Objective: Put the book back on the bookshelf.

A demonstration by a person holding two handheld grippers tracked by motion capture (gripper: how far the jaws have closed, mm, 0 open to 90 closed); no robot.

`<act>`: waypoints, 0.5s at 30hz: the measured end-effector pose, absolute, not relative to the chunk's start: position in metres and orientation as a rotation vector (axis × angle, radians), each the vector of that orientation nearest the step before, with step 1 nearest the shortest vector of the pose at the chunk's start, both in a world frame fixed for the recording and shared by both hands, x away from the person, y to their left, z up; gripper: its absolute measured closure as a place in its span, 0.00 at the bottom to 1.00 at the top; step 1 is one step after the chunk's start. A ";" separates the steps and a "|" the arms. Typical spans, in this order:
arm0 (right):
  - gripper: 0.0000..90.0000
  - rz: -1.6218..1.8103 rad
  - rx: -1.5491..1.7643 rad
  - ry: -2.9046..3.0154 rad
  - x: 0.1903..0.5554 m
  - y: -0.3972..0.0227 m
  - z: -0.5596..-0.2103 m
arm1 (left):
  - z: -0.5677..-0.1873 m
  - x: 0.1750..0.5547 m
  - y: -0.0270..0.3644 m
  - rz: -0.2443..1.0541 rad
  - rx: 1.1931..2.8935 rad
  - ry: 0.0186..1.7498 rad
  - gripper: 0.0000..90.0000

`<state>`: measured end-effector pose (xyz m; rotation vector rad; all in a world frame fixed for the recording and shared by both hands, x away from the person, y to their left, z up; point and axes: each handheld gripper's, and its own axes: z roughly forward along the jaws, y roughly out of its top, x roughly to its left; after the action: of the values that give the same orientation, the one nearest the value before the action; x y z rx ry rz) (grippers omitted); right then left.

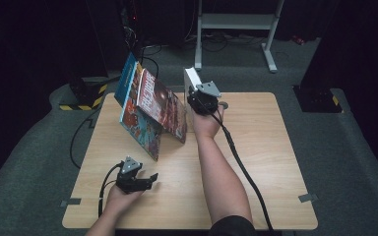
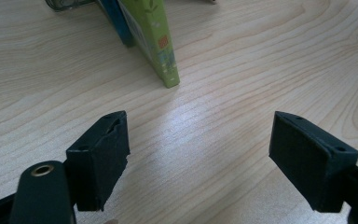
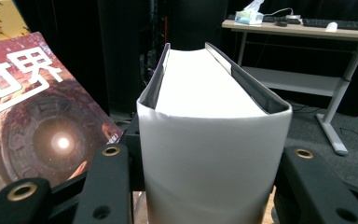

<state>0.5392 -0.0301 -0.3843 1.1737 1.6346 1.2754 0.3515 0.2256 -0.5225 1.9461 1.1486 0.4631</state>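
A thick white book (image 1: 191, 81) with a grey cover stands upright at the back middle of the wooden table (image 1: 261, 147). My right gripper (image 1: 200, 98) is shut on it, one jaw on each cover, and in the right gripper view the white book (image 3: 214, 126) turns its spine toward me between the jaws of that gripper (image 3: 209, 184). Left of it, a few colourful books (image 1: 155, 108) lean together, the front one red with large white characters (image 3: 32, 116). My left gripper (image 1: 150, 179) rests near the front left, open over bare wood with nothing between its jaws (image 2: 198, 135). A green book's edge (image 2: 161, 46) lies ahead of it.
A small round metal thing (image 1: 222, 104) lies on the table just right of the held book. Behind the table stand a grey desk frame (image 1: 236, 22) and a yellow-and-black striped base (image 1: 81, 101). Bare wood spreads over the table's right half and front.
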 end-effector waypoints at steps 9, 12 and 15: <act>0.60 1.265 1.185 1.624 0.543 -0.030 -0.386 | -0.522 0.351 0.226 0.459 1.945 1.146 0.22; 0.60 1.266 1.188 1.624 0.545 -0.029 -0.387 | -0.522 0.352 0.227 0.460 1.947 1.145 0.22; 0.60 1.264 1.193 1.632 0.547 -0.028 -0.388 | -0.522 0.352 0.227 0.456 1.940 1.149 0.22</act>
<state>0.5467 -0.0278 -0.3876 1.1926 1.6325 1.2638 0.3517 0.2267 -0.5224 1.9403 1.1492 0.4562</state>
